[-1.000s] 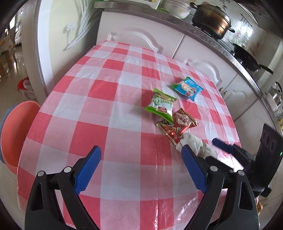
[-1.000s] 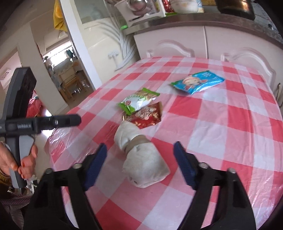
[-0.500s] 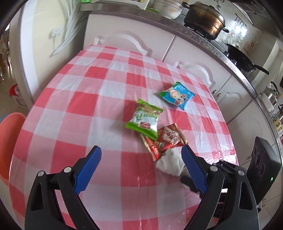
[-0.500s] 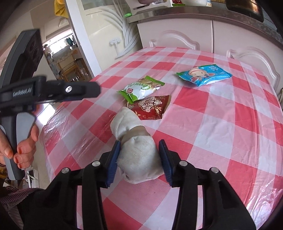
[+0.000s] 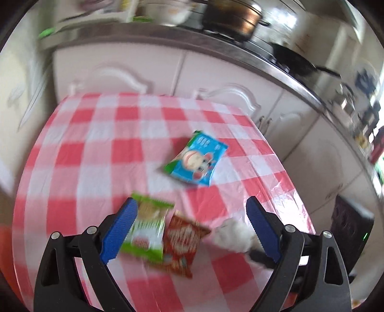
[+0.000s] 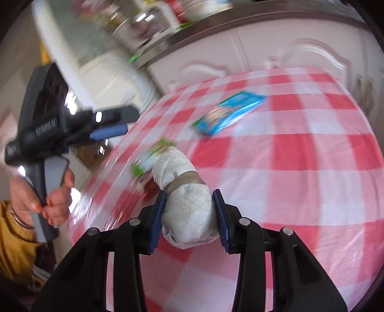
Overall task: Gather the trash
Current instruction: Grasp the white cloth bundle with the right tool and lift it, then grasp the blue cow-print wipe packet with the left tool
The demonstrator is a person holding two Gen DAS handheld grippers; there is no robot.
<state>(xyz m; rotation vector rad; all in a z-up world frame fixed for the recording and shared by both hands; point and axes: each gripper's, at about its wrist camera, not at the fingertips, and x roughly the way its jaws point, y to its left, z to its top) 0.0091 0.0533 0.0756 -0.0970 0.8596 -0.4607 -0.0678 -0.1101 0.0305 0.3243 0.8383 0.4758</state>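
My right gripper (image 6: 189,219) is shut on a white wrapped bundle (image 6: 184,192) with a brown band, held just above the red-checked tablecloth (image 6: 300,156). The bundle also shows in the left wrist view (image 5: 231,236). My left gripper (image 5: 190,229) is open over a green wrapper (image 5: 147,230) and a red wrapper (image 5: 183,243) that lie side by side. A blue snack packet (image 5: 195,159) lies farther back; it also shows in the right wrist view (image 6: 229,112). The green wrapper (image 6: 153,154) peeks out behind the bundle. The left gripper (image 6: 112,124) shows at the left.
White kitchen cabinets (image 5: 216,79) stand behind the table, with a pot (image 5: 234,20) and a pan (image 5: 295,63) on the counter. The table edge (image 5: 300,206) drops off at the right. A hand (image 6: 43,192) holds the left gripper's handle.
My right gripper has closed tighter on the bundle and lifted it. My left gripper has moved forward over the green and red wrappers, still open. Both views are blurred by motion.
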